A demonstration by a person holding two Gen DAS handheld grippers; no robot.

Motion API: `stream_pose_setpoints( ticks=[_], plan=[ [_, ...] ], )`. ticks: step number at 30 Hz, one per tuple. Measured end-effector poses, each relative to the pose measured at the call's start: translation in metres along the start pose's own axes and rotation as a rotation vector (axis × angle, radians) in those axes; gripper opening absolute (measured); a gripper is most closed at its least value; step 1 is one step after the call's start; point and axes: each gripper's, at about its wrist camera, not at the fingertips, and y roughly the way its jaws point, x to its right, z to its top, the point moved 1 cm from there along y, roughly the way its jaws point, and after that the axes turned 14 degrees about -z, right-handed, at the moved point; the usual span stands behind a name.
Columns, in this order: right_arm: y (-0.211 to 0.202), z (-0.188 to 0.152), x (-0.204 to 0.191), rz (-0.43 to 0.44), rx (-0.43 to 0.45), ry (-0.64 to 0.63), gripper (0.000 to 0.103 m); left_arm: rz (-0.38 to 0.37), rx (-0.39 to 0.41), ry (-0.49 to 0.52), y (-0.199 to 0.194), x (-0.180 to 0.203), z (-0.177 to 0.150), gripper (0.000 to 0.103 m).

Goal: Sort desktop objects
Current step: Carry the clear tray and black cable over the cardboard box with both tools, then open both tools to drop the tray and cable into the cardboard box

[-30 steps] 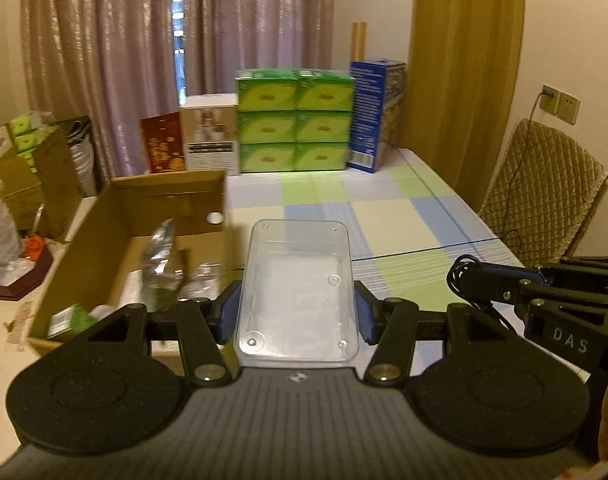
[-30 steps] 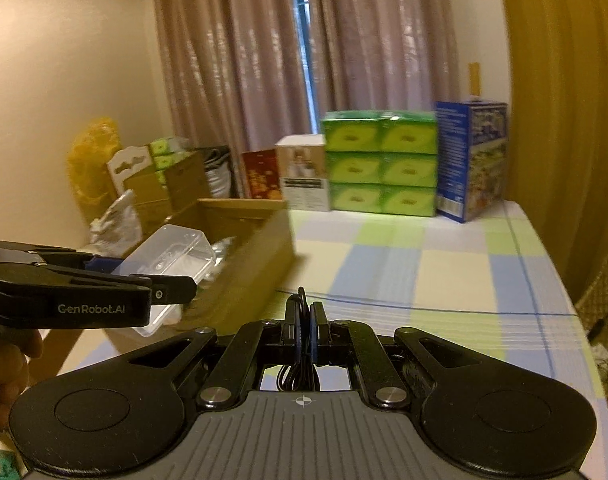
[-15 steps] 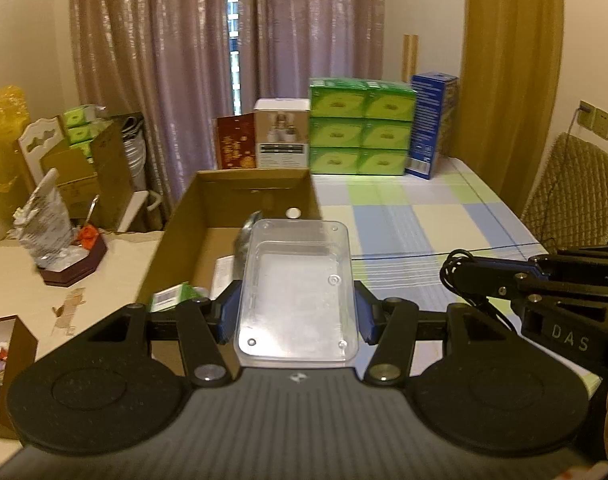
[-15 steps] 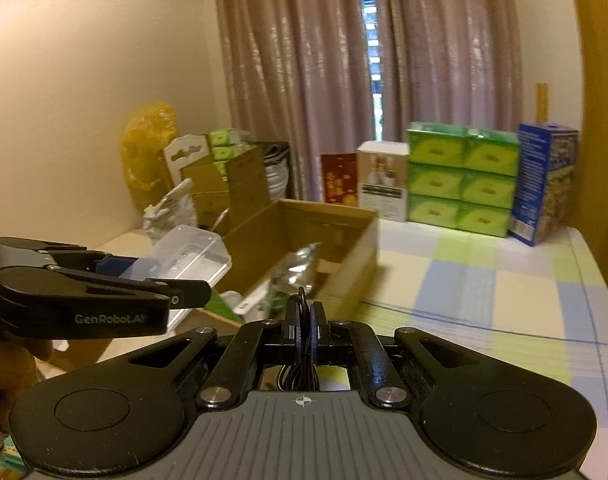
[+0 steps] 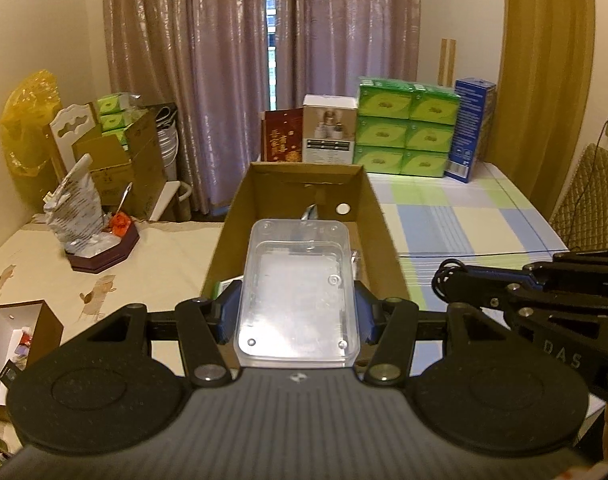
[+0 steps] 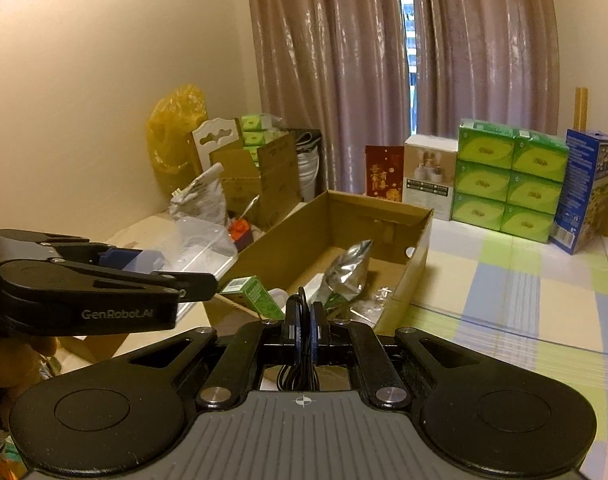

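My left gripper (image 5: 297,314) is shut on a clear plastic container (image 5: 299,288) and holds it in the air over the near end of an open cardboard box (image 5: 378,216). The container also shows in the right wrist view (image 6: 199,246), left of the box (image 6: 418,240). My right gripper (image 6: 302,322) is shut on a coiled black cable (image 6: 299,376); its loop shows in the left wrist view (image 5: 444,280) to the right of the box. Inside the box lie a silver foil pouch (image 6: 350,268) and a small green carton (image 6: 255,294).
Stacked green tissue packs (image 5: 406,136), a blue box (image 5: 470,128), a white box (image 5: 328,132) and a red card (image 5: 281,140) stand at the table's far end. A dark tray with wrapped items (image 5: 99,248) and a small white-lined box (image 5: 19,332) lie left. A chair (image 5: 588,196) stands right.
Both grippers have swung left with their loads. The clear container has moved from over the checked tablecloth to over the cardboard box.
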Motion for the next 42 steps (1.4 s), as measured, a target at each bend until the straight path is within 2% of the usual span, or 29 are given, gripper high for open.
stream_pose_setpoints(
  ticks=[10, 25, 34, 42],
  plan=[
    [0.035, 0.025, 0.004, -0.009, -0.023, 0.036, 0.001, 0.004, -0.025, -0.031, 0.018, -0.029, 0.013, 0.051],
    [0.097, 0.063, 0.014, -0.010, -0.035, 0.090, 0.001, -0.021, -0.067, -0.026, 0.078, -0.058, 0.051, 0.051],
    [0.132, 0.074, 0.025, -0.026, -0.037, 0.117, 0.001, -0.032, -0.088, -0.031, 0.114, -0.080, 0.070, 0.051],
    [0.158, 0.075, 0.039, -0.047, -0.048, 0.133, 0.001, -0.056, -0.118, -0.051, 0.152, -0.093, 0.073, 0.052]
  ],
)
